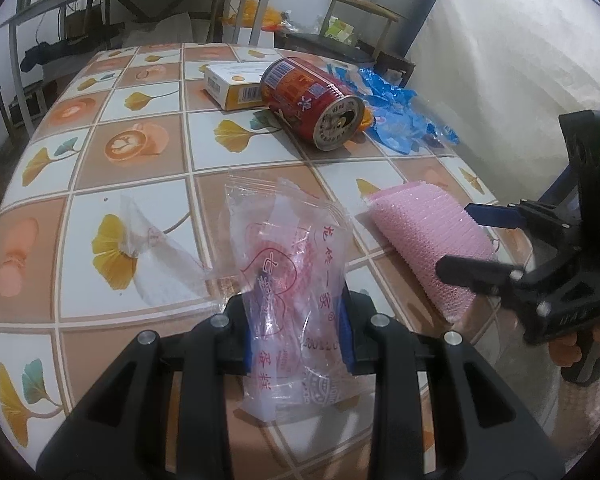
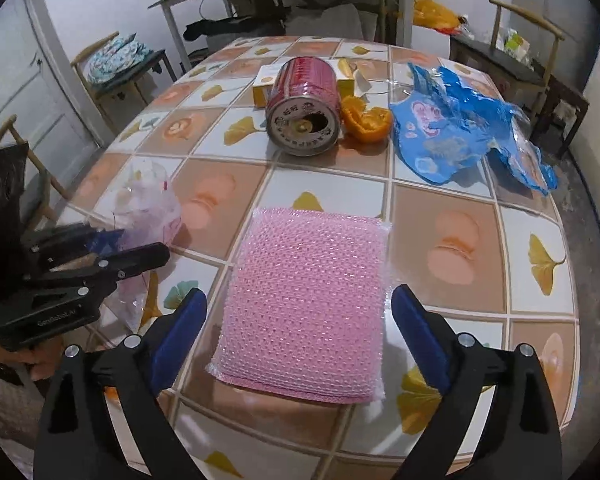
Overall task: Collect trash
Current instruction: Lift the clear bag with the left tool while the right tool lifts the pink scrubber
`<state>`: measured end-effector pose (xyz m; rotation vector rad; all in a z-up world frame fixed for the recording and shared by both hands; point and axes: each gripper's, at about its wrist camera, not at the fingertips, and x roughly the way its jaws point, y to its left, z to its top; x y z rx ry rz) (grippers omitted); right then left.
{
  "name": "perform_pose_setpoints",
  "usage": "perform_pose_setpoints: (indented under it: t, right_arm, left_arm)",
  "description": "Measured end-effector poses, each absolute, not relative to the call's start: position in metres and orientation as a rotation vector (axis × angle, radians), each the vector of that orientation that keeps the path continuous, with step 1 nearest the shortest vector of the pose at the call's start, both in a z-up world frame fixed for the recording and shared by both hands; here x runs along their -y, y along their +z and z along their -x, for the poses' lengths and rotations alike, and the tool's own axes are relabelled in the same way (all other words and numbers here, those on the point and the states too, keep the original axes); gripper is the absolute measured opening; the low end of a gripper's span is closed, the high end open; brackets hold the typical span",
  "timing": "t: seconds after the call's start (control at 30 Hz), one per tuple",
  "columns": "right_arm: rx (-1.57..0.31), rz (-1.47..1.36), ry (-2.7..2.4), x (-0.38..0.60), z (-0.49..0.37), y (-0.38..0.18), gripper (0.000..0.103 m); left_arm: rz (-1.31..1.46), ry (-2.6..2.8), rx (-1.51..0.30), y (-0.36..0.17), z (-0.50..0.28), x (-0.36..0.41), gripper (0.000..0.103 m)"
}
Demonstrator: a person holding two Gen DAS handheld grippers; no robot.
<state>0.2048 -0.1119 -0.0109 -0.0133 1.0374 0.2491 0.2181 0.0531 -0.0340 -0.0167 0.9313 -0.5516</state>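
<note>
Early stage. Left gripper (image 1: pixel 296 334) fingers clamp the clear plastic bag (image 1: pixel 290 264). Right gripper (image 2: pixel 300 336) fingers spread wide on either side of the pink bubble wrap (image 2: pixel 306 304), not gripping. Can (image 2: pixel 303 111), orange peel (image 2: pixel 366 118), blue wrapper (image 2: pixel 456 128), box (image 1: pixel 232 84) lie on the surface (image 2: pixel 452 232); no bin visible.

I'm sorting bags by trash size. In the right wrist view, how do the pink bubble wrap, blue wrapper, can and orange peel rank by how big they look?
1. pink bubble wrap, though it lies nearest the camera, which inflates it
2. blue wrapper
3. can
4. orange peel
</note>
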Motion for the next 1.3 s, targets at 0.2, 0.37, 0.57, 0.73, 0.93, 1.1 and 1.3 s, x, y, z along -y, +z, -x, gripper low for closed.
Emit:
perform_pose_setpoints:
  t: [0.2, 0.37, 0.57, 0.73, 0.93, 1.1, 1.3]
  right_arm:
    - [-1.032, 0.089, 0.220, 0.103, -0.201, -0.021, 0.091]
    - [-1.009, 0.108, 0.206, 0.105, -0.194, -0.023, 0.088]
    - [-1.003, 0.068, 0.203, 0.113, -0.192, -0.024, 0.081]
    - [-0.994, 0.036, 0.198, 0.121, -0.192, -0.021, 0.080]
    - [-0.975, 0.010, 0.189, 0.127, -0.191, -0.016, 0.079]
    - [-0.963, 0.003, 0.185, 0.130, -0.192, -0.012, 0.079]
    - [-0.951, -0.007, 0.181, 0.133, -0.191, -0.009, 0.079]
  left_arm:
    - [-0.048, -0.510, -0.915, -0.033, -0.213, -0.044, 0.029]
    - [-0.104, -0.478, -0.902, -0.033, -0.211, -0.037, 0.029]
    - [-0.123, -0.463, -0.901, -0.033, -0.210, -0.035, 0.029]
    - [-0.132, -0.456, -0.897, -0.033, -0.210, -0.033, 0.029]
    - [-0.139, -0.451, -0.893, -0.033, -0.209, -0.033, 0.029]
    - [-0.142, -0.445, -0.889, -0.031, -0.209, -0.033, 0.029]
    - [-0.151, -0.437, -0.879, -0.029, -0.207, -0.031, 0.029]
